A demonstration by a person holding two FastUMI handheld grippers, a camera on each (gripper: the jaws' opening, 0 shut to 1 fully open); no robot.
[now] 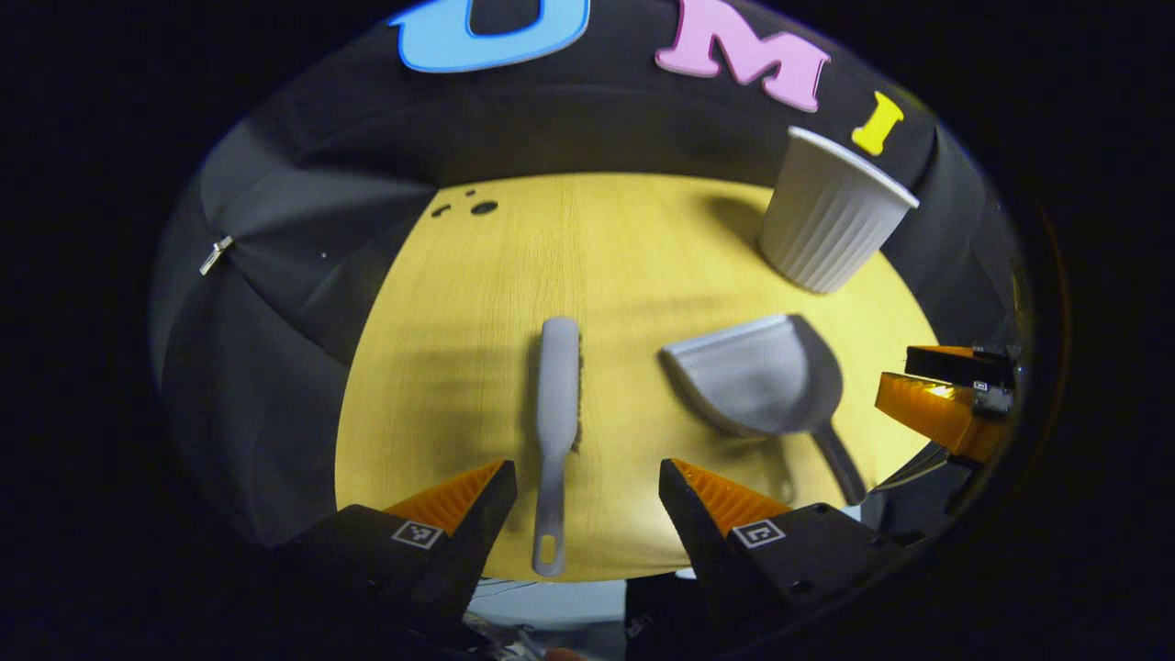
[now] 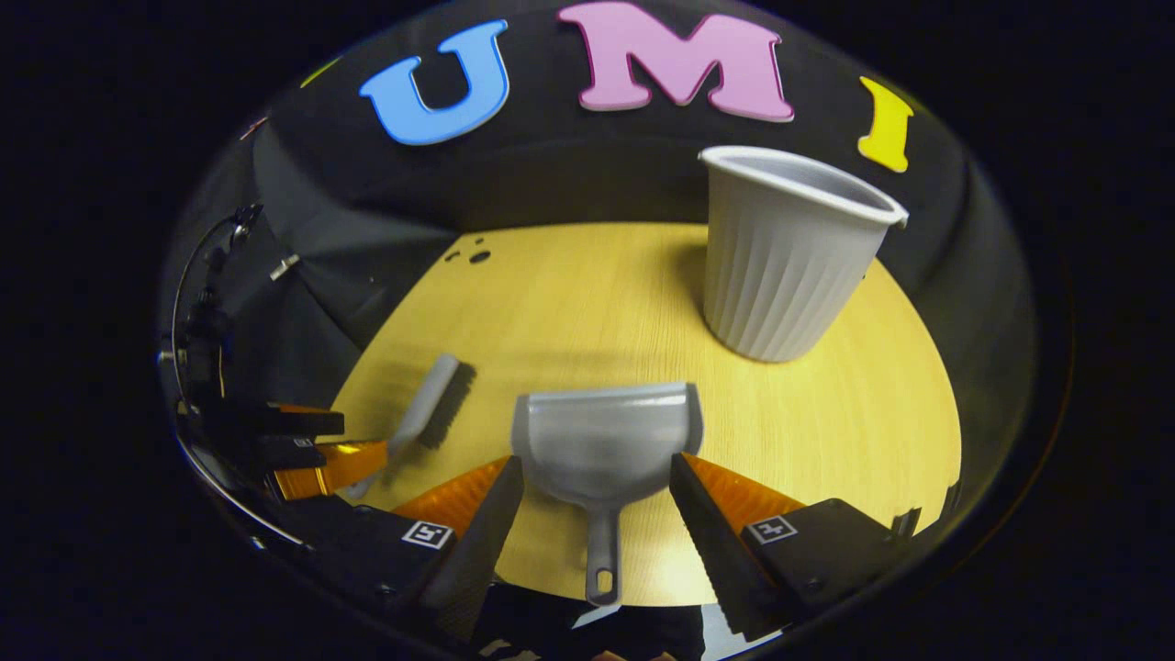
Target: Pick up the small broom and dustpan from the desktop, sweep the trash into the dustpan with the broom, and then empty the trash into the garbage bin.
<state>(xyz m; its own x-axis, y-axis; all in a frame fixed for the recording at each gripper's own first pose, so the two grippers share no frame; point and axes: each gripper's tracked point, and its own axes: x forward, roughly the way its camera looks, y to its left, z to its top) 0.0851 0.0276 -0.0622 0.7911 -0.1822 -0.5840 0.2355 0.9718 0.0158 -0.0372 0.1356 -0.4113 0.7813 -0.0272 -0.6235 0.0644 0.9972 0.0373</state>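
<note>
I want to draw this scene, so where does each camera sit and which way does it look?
Left gripper view: rides on the left gripper, open, facing the broom lying between its fingers on the table; the right gripper shows at the right edge.
Right gripper view: rides on the right gripper, open, facing the dustpan; the left gripper shows at the left.
Shared: broom, dustpan, grey bin, table.
</note>
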